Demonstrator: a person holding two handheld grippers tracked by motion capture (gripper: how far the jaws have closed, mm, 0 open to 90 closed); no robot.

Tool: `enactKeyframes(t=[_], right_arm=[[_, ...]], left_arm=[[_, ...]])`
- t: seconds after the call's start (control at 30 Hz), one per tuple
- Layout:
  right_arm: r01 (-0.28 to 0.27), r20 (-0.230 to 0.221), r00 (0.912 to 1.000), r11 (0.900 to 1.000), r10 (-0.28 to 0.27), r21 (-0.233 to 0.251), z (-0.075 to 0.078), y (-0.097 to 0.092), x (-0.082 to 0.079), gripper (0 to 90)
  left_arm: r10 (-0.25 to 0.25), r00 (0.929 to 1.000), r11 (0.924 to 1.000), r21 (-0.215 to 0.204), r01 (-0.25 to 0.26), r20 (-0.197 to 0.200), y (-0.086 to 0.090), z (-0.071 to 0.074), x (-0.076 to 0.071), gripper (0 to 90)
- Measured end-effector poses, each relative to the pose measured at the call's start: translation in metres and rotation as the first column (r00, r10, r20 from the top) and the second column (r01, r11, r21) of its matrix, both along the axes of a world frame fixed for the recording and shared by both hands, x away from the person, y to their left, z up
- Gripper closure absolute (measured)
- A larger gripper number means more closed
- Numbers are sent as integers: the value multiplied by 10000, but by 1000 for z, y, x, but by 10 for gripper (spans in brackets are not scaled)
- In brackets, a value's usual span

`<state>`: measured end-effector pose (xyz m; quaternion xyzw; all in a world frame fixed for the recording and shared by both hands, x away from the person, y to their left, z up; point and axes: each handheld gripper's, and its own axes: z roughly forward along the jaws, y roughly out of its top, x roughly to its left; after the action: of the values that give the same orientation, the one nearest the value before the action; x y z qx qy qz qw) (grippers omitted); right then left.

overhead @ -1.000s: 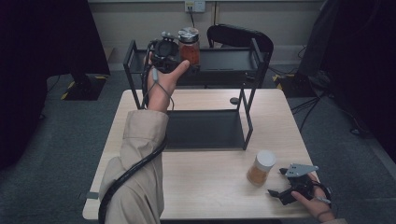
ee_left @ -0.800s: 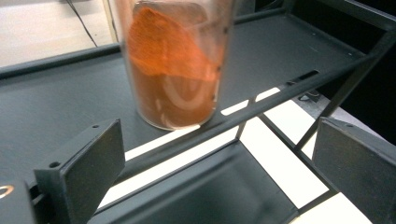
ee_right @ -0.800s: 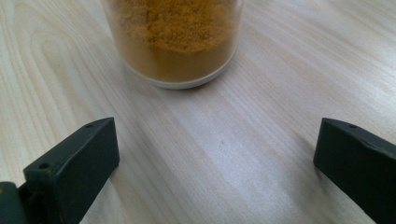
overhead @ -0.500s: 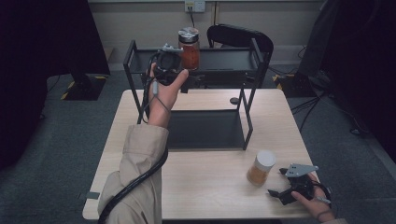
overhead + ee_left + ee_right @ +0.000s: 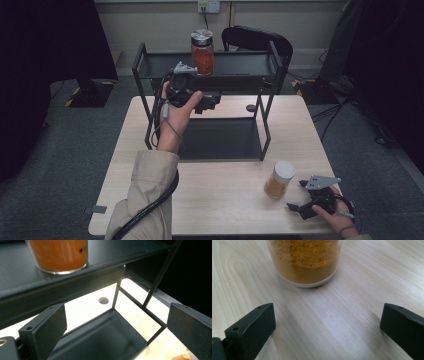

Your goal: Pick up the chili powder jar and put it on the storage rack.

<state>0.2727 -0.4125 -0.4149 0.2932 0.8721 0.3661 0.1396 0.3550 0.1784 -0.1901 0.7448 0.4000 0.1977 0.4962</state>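
Observation:
A jar of orange-red contents (image 5: 201,52) with a silver lid stands on the top shelf of a black two-tier rack (image 5: 240,75). My left gripper (image 5: 212,101) hangs open just in front of and below that shelf, pointing right, with nothing held. In the left gripper view the jar's base (image 5: 60,255) sits up and left of the open left gripper (image 5: 115,325). A white-lidded jar of yellow powder (image 5: 280,180) stands on the table. My right gripper (image 5: 297,196) rests open just right of it; in the right gripper view the jar (image 5: 304,262) is ahead of the open right gripper (image 5: 328,322).
The rack's lower tray (image 5: 220,140) lies on the light wooden table (image 5: 225,200). A round hole (image 5: 250,108) marks the tabletop behind the rack. A black chair (image 5: 260,40) stands beyond the table. The left arm's sleeve and cable (image 5: 150,200) cross the table's left front.
My left gripper has drawn back and down from the top shelf, away from the orange-red jar, which stays put. The right gripper and the yellow jar have not moved.

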Motion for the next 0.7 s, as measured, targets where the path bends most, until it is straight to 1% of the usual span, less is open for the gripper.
enactKeyframes(t=[0.03, 0.07, 0.23, 0.33, 0.37, 0.6, 0.7], right_arm=[[0, 0, 10000, 10000, 0, 0, 0, 0, 0, 0], [3, -2, 10000, 10000, -3, 0, 0, 0, 0, 0], [2, 1, 10000, 10000, -2, 1, 0, 0, 0, 0], [8, -5, 10000, 10000, -8, 3, 0, 0, 0, 0], [5, 8, 10000, 10000, -5, 8, 0, 0, 0, 0], [12, 6, 10000, 10000, -12, 12, 0, 0, 0, 0], [20, -2, 10000, 10000, -20, 13, 0, 0, 0, 0]], left_arm=[[0, 10000, 10000, 0, 0, 0, 0, 0, 0, 21], [-7, 10000, 10000, -55, 7, 1, 1, -4, -1, 22], [-135, 9999, 9998, -129, 134, -81, 4, -11, -3, 21], [-238, 9996, 9997, -80, 237, -120, 5, -18, -6, 21], [-272, 9996, 9995, -141, 270, -125, 6, -20, -7, 21], [-600, 9981, 9981, -112, 599, -119, 11, -38, -10, 20], [-618, 9980, 9979, -220, 614, -146, 13, -46, -12, 20]])
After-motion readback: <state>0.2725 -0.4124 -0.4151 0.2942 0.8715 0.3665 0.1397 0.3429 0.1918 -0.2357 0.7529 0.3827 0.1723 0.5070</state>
